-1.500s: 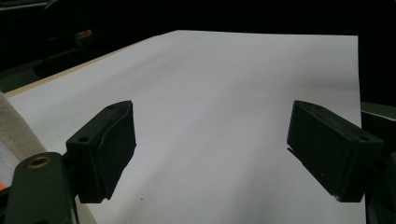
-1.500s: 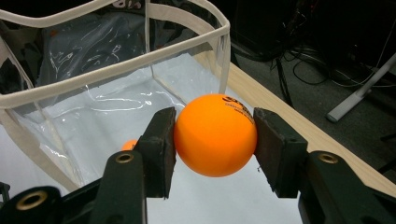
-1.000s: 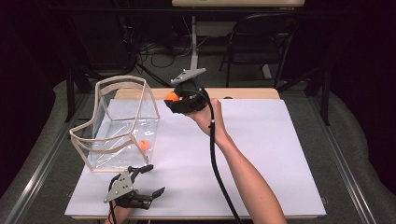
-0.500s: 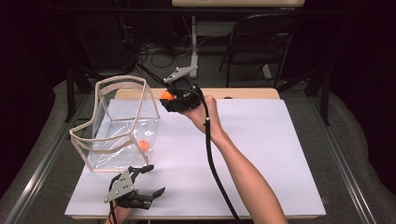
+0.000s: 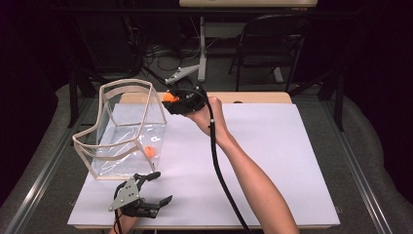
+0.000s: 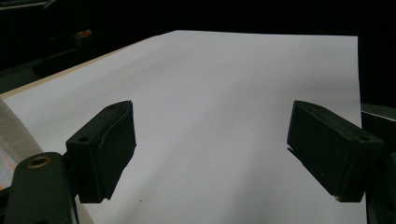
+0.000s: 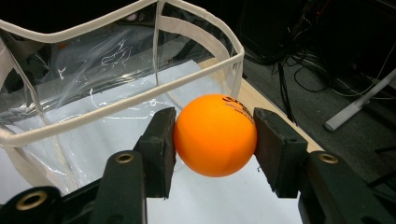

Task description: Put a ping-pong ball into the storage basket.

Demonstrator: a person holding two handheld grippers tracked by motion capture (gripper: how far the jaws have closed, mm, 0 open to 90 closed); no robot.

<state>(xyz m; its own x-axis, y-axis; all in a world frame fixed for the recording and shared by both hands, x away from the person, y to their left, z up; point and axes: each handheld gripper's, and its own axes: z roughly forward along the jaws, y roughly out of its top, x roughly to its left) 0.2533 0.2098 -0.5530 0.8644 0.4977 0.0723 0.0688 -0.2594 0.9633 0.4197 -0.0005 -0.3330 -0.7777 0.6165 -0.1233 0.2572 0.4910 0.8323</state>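
Not much to read here. The orange ball [image 7: 215, 135] has a small dark print near its top in the right gripper view, but it curves away and is too small to make out. Nothing else carries any lettering.

Light falls from above onto the white sheet covering the worktop [image 5: 272, 161], which reads bright while the room behind sinks into near black. The clear plastic bin with cream trim [image 5: 124, 129] shows small white glints on its walls. In the left gripper view the near black jaws look soft, with faint shadows beneath them. The high view is slightly grainy.
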